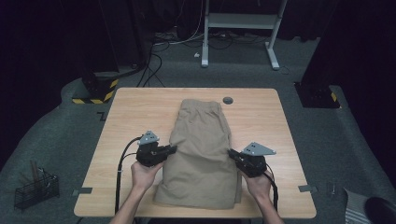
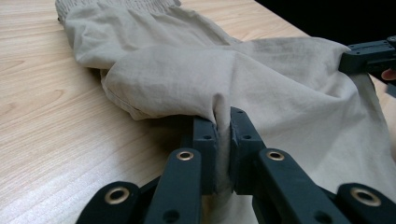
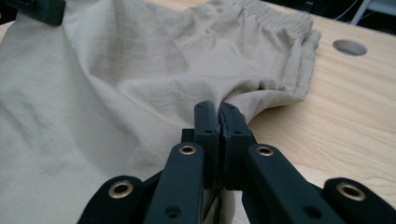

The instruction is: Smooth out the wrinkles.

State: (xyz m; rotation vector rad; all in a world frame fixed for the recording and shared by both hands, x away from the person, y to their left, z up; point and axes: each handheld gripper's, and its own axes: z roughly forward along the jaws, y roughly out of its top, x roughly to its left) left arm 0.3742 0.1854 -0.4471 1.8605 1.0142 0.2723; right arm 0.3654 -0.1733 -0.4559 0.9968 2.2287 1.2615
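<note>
Wire basket (image 1: 36,189) on floor, white stand (image 1: 240,21).

The shorts (image 1: 201,154) are plain khaki beige, with no print; the gathered waistband (image 3: 280,11) is the same beige. The table (image 1: 130,116) is pale wood with a light grain, and a grey round cap (image 1: 228,100) sits near its far edge. The left gripper (image 1: 173,149) and right gripper (image 1: 230,153) are black, each topped by a grey plate, with brass-coloured rivets (image 2: 185,155) on the jaw links. The cables (image 1: 122,163) are black. The floor (image 1: 56,140) is dark grey-green carpet. A stand base (image 1: 95,91) past the table's far left corner carries yellow and black stripes. The frame (image 1: 240,21) beyond is white.
</note>
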